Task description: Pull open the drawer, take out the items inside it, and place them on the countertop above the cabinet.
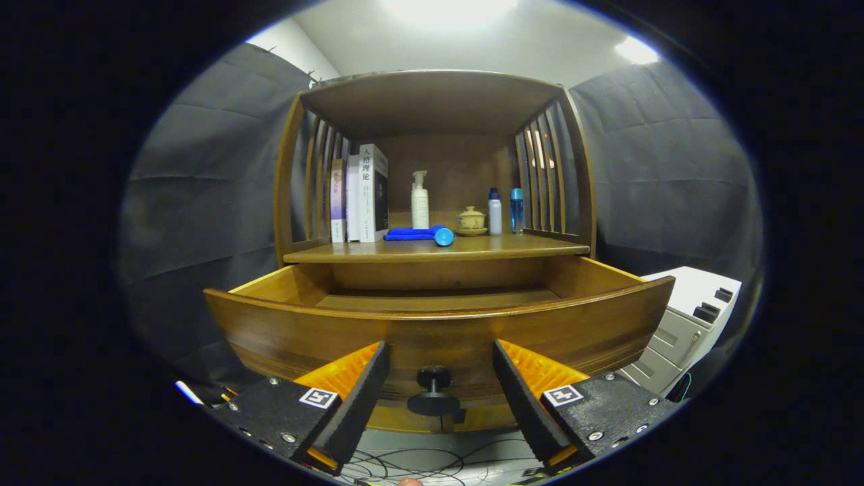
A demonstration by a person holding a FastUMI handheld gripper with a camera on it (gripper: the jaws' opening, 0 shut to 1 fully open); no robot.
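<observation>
Drawer [439,324] pulled out of the wooden cabinet [432,101], front toward the camera; what shows of its floor is bare. Countertop [432,251] above it, left to right: upright books [361,192], folded blue cloth [412,233] with a blue ball [443,237], white pump bottle [420,200], lidded teacup [471,221], two small bottles [505,211]. Gripper [439,381] fingers spread, flanking the black knob [433,391] without touching it. White box [688,317] to the right.

Wooden cabinet countertop [432,251] carries: upright books [361,196] at left; folded blue cloth [410,233] with blue ball [443,237] touching its right end; white pump bottle [420,200] behind; lidded cup on saucer [471,221]; two small bottles [505,211] at right.
</observation>
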